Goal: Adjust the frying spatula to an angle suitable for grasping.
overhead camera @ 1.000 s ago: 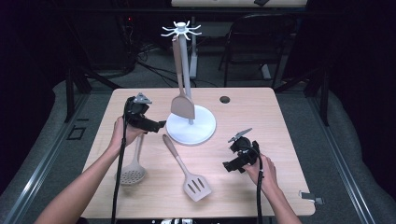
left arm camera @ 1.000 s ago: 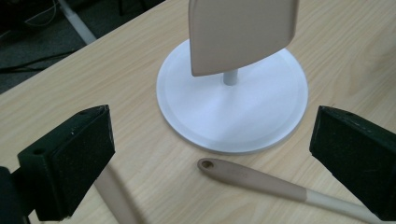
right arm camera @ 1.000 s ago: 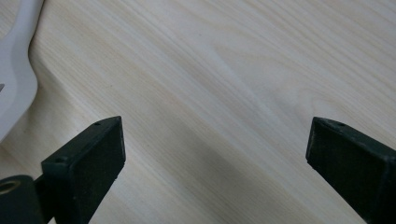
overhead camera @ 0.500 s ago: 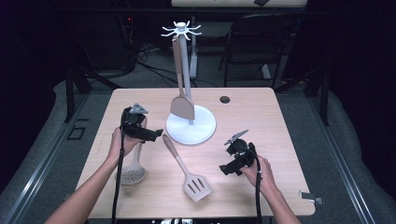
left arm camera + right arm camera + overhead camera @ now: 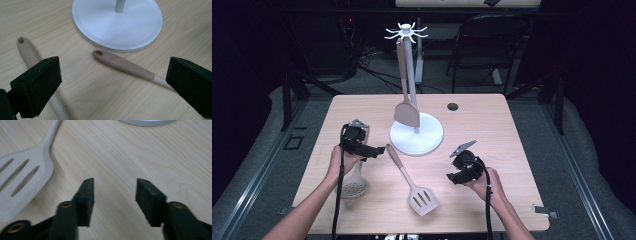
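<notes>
right gripper [image 5: 115,195] jaws just narrowed, empty; left gripper [image 5: 112,82] sank lower.

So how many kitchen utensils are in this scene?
3: a beige solid turner hanging on the white stand, a beige slotted turner lying mid-table, and a beige perforated skimmer lying at the left.

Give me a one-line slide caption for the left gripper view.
Open left claw hovers over the table, framing the slotted turner's handle beside the white rack base, with the skimmer handle at left.
</notes>
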### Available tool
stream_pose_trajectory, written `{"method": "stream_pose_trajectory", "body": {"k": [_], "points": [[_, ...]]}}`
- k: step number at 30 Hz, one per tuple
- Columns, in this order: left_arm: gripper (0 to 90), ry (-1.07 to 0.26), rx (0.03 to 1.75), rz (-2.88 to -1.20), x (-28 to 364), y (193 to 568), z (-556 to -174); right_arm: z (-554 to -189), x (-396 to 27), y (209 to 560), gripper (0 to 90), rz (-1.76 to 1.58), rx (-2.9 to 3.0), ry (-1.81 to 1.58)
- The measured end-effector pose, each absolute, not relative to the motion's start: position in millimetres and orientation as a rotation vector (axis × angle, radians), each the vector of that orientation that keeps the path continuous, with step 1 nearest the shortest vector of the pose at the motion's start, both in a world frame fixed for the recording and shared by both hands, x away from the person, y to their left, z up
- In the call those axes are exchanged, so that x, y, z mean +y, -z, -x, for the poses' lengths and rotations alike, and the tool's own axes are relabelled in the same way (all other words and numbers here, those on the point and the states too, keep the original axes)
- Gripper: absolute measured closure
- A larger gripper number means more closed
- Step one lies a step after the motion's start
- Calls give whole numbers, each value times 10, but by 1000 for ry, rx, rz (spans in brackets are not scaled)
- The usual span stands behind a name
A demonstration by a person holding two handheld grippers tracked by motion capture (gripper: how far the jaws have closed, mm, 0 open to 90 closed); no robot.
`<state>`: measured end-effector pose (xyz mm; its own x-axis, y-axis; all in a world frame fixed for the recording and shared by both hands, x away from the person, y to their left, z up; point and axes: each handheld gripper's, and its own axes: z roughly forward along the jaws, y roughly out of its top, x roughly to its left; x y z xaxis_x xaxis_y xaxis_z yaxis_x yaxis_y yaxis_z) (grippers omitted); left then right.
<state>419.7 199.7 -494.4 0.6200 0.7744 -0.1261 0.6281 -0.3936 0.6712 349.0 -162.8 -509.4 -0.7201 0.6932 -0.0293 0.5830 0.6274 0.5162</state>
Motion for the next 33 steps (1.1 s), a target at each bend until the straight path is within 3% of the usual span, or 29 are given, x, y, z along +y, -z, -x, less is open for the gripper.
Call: {"method": "stream_pose_trajectory", "body": {"k": [2,3,4,5,8,33], "points": [[1,-264,1093,-2146,1985,4948,-4195,-3474,-1611,5082,618,-1034,2633,-722],[0,-254,1090,-2153,1956,4965,-4187,-3443,-1570,5079,723,-1026,2648,-753],[1,-254,1090,-2153,1956,4965,-4187,-3443,-1570,5079,723,-1026,2648,-753],[1,-246,1092,-2161,1928,4991,-4175,-3417,-1531,5068,812,-1012,2661,-750],[1,-243,1096,-2168,1910,5018,-4163,-3376,-1481,5043,900,-993,2665,-793],[1,-198,1147,-2177,1896,5105,-4147,-3025,-814,5175,900,-746,2924,-793]]}}
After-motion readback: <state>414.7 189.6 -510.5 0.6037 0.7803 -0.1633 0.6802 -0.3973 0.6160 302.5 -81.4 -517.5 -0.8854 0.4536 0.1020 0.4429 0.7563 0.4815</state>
